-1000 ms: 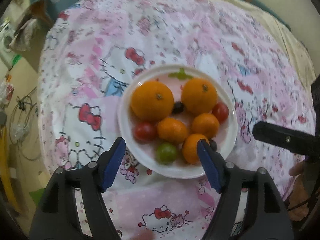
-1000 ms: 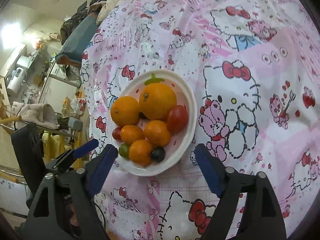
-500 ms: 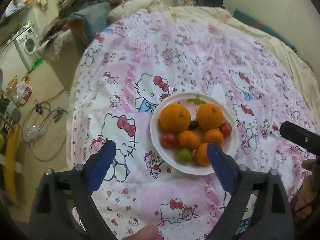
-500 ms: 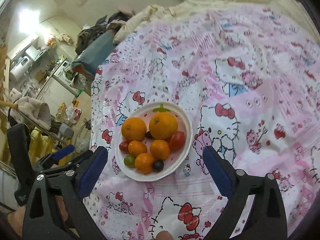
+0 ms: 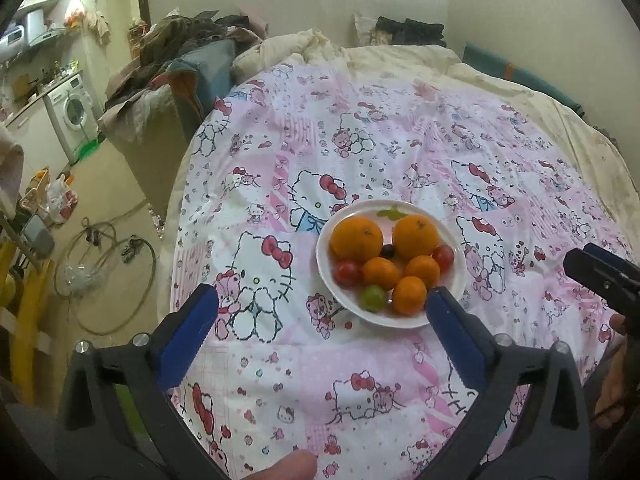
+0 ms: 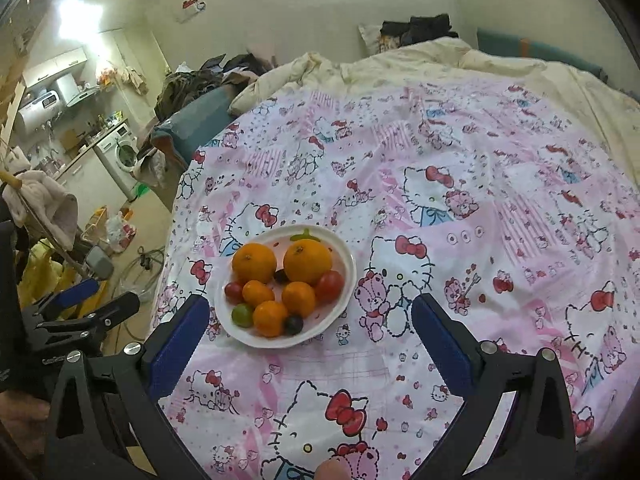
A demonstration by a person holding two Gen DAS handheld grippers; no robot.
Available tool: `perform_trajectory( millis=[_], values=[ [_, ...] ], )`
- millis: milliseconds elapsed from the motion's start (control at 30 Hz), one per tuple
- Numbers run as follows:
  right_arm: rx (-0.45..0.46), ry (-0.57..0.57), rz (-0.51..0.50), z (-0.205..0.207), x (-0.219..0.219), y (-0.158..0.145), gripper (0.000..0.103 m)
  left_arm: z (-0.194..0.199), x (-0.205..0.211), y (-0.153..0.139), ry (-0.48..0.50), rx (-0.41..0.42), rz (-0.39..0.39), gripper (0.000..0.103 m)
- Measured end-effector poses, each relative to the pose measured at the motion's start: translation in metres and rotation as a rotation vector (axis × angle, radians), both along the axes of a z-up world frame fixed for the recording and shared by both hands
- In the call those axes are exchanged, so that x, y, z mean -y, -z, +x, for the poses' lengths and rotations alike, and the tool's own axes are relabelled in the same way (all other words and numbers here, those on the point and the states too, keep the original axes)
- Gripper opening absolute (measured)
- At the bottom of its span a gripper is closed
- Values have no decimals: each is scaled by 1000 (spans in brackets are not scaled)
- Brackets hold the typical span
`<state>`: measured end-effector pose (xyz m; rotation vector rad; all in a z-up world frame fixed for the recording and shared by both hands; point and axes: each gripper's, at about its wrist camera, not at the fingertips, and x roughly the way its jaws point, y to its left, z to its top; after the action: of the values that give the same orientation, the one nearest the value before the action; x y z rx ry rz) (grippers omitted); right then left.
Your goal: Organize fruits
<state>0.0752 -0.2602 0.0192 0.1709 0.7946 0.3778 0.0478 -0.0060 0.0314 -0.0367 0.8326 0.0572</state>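
Observation:
A white plate (image 5: 404, 323) lies on the pink cartoon-cat sheet and holds two large oranges (image 5: 356, 238), several small mandarins (image 5: 382, 272), two red tomatoes (image 5: 347, 273), a green fruit (image 5: 373, 297) and dark grapes (image 5: 387, 251). My left gripper (image 5: 320, 296) hovers above and short of the plate, jaws opening, nothing between them. In the right wrist view the same plate (image 6: 345, 249) sits ahead and slightly left of my right gripper (image 6: 310, 303), whose jaws are opening and empty too. Each gripper shows at the edge of the other's view.
The sheet (image 5: 400, 140) covers a bed whose left edge (image 5: 180, 216) drops to a floor with hoses (image 5: 108, 264) and bags. A pile of clothes (image 5: 176, 52), a washing machine (image 5: 72, 116) and a cream duvet (image 5: 400, 60) lie further back.
Both grippers have drawn back and up from the plate, which now looks smaller and farther off. Both pairs of jaws have spread wider. The fruit on the plate has not moved.

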Motion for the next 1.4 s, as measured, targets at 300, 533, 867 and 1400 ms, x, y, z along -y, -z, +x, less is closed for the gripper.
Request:
perform_trajectory(
  millis=[300,533,867,1400],
  values=[
    [70,47,-24,2,-5,6,103,-4,-9,4,-41,36,-24,102],
    [57,60,-32,11,-10,15,103,2,-10,11,-54,21,-39,102],
    [51,45,-69,13,-18,22,103,2,-9,13,-53,22,-38,103],
    [43,41,-87,13,-20,25,103,3,-4,15,-35,14,-40,102]
  ],
)
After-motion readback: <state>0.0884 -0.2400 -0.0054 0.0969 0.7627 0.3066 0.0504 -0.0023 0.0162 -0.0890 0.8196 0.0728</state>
